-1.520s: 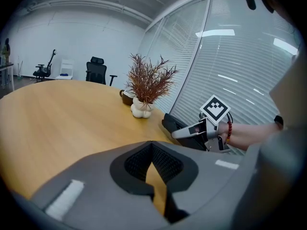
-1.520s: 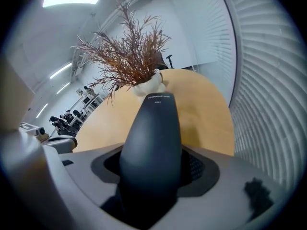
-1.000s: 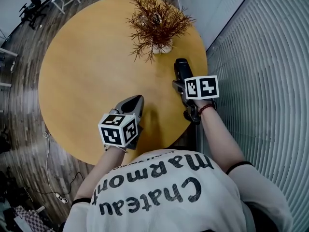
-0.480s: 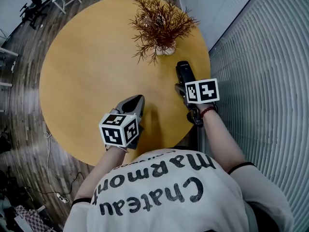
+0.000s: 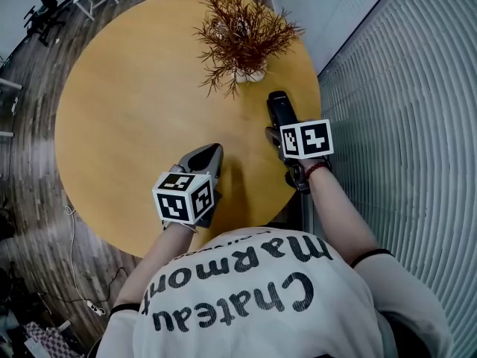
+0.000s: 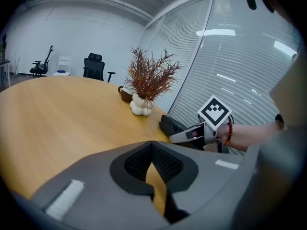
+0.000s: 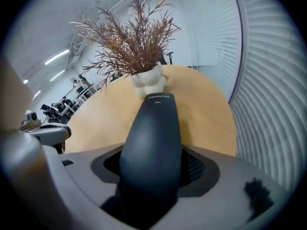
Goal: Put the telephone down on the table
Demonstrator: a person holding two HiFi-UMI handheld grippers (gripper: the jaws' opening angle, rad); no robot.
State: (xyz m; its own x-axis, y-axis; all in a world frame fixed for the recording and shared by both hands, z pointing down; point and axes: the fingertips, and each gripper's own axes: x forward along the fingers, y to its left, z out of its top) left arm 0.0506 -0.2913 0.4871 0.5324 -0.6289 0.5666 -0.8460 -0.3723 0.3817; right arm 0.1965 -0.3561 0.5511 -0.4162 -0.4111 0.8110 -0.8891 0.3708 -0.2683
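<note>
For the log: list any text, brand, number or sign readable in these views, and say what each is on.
"Chateau Marmont": on the person's white shirt, upside down in the head view.
Small pale print near the tip of the telephone, held in the right gripper: too small to read.
Marker cubes on it and on the left gripper: square patterns only, no letters.

Your telephone (image 7: 152, 138) is black, the table (image 5: 127, 103) honey-yellow, the left gripper (image 5: 212, 153) and the right gripper (image 7: 151, 171) grey with black-and-white square markers, the plant (image 5: 242, 28) red-brown in a white vase (image 5: 250, 73)
</note>
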